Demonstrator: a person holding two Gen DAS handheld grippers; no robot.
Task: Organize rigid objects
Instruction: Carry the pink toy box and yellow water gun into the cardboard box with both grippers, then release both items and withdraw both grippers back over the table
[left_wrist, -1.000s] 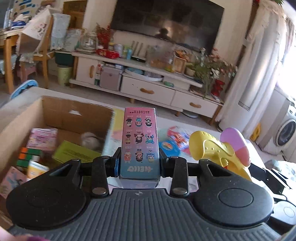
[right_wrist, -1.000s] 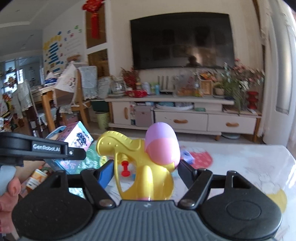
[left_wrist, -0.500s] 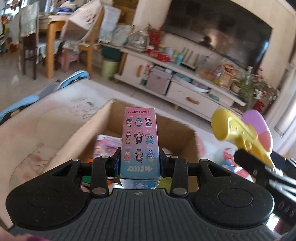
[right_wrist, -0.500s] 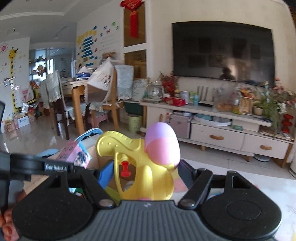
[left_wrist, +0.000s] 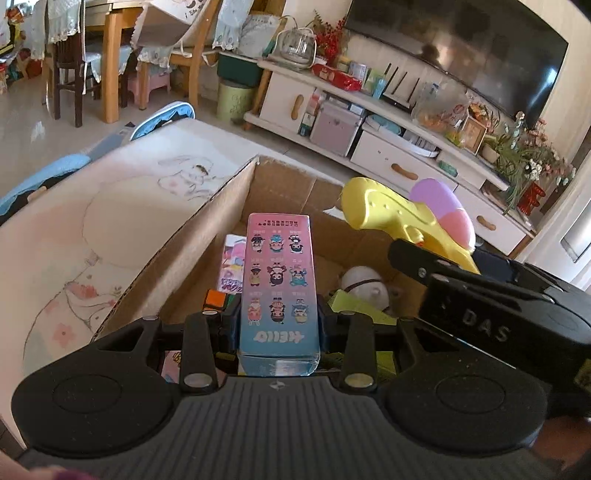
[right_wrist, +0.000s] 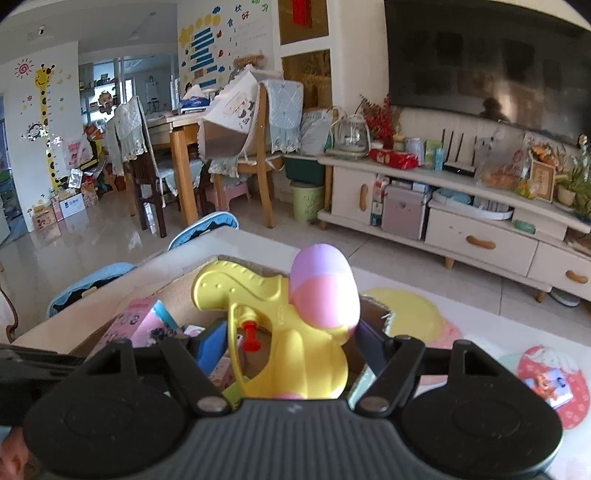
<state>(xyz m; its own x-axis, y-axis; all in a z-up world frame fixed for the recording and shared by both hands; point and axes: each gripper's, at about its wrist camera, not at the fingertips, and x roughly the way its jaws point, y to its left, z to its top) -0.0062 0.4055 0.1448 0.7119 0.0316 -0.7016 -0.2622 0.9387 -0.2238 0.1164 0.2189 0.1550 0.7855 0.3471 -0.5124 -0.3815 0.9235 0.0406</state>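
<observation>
Step in hand: carry-to-drop. Both loads are over the carton (left_wrist: 207, 236), which I take as the bin; nothing released yet.

Left claw (left_wrist: 279, 325): nearly shut, clamped on the pink box (left_wrist: 279, 280) by its two long side faces, near the blue end. The box is above the carton's opening, near the left wall. Long axis runs straight out along my fingers, pink end leading toward the carton's far wall and tilted down; printed face up, its "HELLO" reading upside down to me.

Right claw (right_wrist: 291, 354): about half open, jaws pressed on the water gun (right_wrist: 273, 332) at the grip. The gun is above the carton's right side, beside the box. Long axis runs across the claw: muzzle points left in the right wrist view, the pink-and-purple tank sits on top toward the right, red trigger faces me.

Inside the carton: a cube puzzle (left_wrist: 218, 297), a white ball (left_wrist: 364, 282), a green box (left_wrist: 354, 306) and other packs. Floor is crowded.

Next, my guess: lower the box along the left wall where I see a gap, lay it flat, then open. The gun needs the roomier right side; keep the two claws apart, they are close.
</observation>
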